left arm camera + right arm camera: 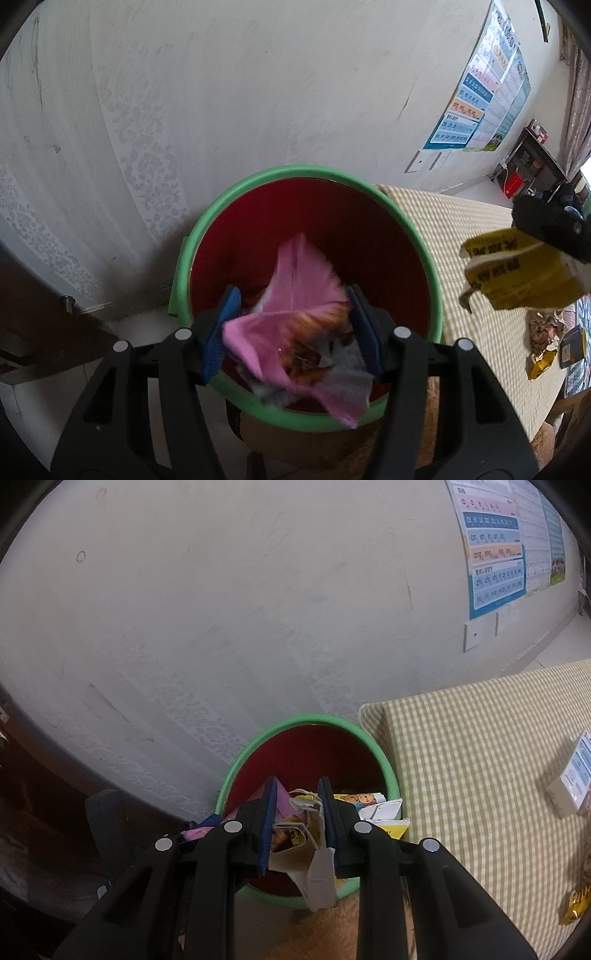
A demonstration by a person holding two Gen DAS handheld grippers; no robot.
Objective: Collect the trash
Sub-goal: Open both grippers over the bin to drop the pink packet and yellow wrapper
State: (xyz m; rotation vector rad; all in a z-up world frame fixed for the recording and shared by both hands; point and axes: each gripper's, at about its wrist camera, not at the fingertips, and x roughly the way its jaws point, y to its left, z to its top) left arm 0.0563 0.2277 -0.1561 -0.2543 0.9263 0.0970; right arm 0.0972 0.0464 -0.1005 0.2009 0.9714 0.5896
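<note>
Flanking green-rimmed bin (424,236): checked cushion (491,236), gold wrapper (541,363), patterned wall (147,147).

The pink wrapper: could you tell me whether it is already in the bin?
Not yet: the left gripper holds the pink wrapper above the bin.

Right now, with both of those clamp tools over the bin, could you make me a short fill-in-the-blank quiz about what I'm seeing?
1. The left gripper is shut on a crumpled ____ wrapper.
2. The right gripper is shut on a torn yellow ____.
3. The trash bin is red inside with a ____ rim.
4. Beside the bin lies a cushion in a ____ pattern.

Missing words: pink; carton; green; checked
</note>
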